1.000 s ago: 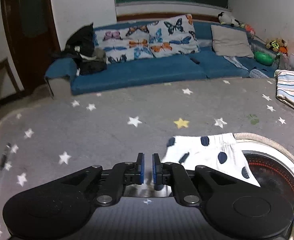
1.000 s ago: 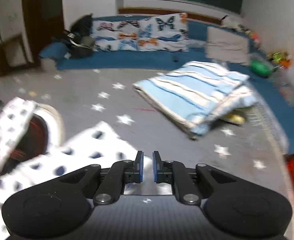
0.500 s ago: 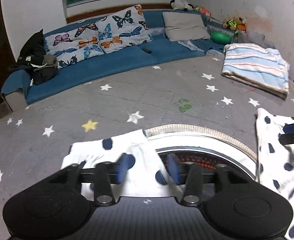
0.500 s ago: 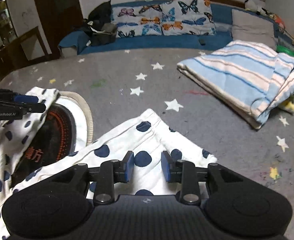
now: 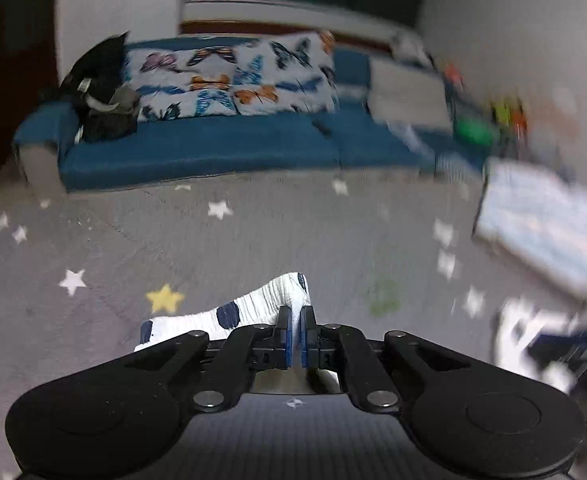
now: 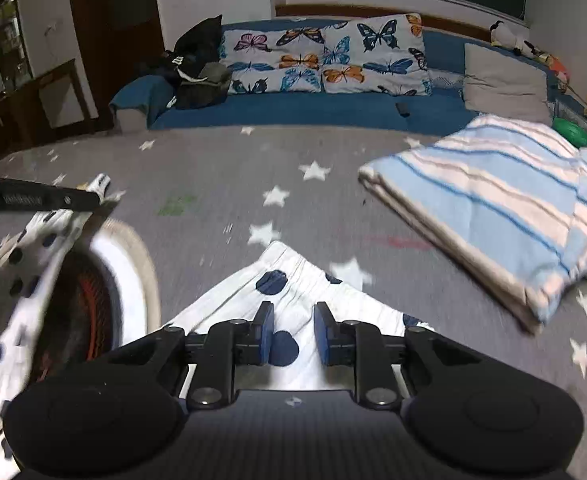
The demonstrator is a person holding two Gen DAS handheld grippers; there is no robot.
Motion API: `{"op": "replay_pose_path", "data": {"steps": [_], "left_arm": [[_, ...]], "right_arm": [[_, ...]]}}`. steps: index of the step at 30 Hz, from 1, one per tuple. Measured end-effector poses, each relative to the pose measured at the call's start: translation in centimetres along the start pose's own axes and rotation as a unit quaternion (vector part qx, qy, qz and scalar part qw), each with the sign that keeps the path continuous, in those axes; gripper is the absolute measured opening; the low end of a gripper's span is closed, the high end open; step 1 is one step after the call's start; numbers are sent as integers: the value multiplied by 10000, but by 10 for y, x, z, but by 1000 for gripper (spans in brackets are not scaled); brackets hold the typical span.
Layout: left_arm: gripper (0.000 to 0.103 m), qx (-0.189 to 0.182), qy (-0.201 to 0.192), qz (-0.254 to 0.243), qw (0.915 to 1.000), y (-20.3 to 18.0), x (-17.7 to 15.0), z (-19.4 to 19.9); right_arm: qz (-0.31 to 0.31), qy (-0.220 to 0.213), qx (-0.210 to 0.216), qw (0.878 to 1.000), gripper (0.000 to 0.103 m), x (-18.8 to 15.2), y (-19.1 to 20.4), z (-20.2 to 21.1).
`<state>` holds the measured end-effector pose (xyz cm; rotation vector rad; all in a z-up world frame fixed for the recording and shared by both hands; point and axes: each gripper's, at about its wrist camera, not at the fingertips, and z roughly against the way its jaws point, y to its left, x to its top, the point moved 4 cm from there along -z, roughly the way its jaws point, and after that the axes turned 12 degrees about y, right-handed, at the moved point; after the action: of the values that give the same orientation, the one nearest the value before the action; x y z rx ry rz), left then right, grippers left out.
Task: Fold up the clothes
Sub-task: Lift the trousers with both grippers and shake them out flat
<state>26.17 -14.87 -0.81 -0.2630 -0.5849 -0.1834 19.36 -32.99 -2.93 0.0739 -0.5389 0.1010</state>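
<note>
White cotton garment with navy polka dots lay on the grey star-printed carpet, spread across a round white-rimmed object with a dark red-lit centre; what that object was could not be made out. One gathered corner of the cloth pointed away from the right gripper, so its edge ran forward and slightly left from the fingers, with the rest of the fabric trailing back beneath the tool. Those blue-padded fingers stood a little apart and were closing, the dotted cloth lying between them, though the pads did not appear to be pressing it yet.

The opposite corner rose from the left gripper, whose fingers were pressed together on it, pinching the fabric so that it peaked up above the carpet. In the right wrist view the left tool appeared at the far left, holding that lifted edge. The garment's long axis therefore seemed to run across between the two hands, and the right one was nearer the corner not yet gripped.

Further off lay a folded blue-and-white striped blanket, well apart from the cloth, and a blue sofa with butterfly cushions along the wall.
</note>
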Motion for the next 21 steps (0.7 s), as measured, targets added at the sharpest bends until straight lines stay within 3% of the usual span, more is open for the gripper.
{"op": "replay_pose_path", "data": {"steps": [3,6,10,14,17,21], "left_arm": [[5,-202,-81,287,9994,3,10,-4],[13,-364,-1,382,9986,5,12,-8],[30,-569,-259,191,9979,10,9,18],[29,-550,-373,-12,9978,23,-7,50],[28,-193,-257,-152,9994,39,-33,63],[28,558,-180,-391,9975,58,-68,69]], "right_arm": [[46,-95,-58,9999,22,15,-1,-11],[8,-156,-13,9999,22,26,-3,-17],[-66,-278,143,9995,23,29,-6,-2],[129,-156,411,9990,31,10,0,20],[282,26,554,9981,32,-16,7,30],[548,155,621,9964,32,-48,20,40]]}}
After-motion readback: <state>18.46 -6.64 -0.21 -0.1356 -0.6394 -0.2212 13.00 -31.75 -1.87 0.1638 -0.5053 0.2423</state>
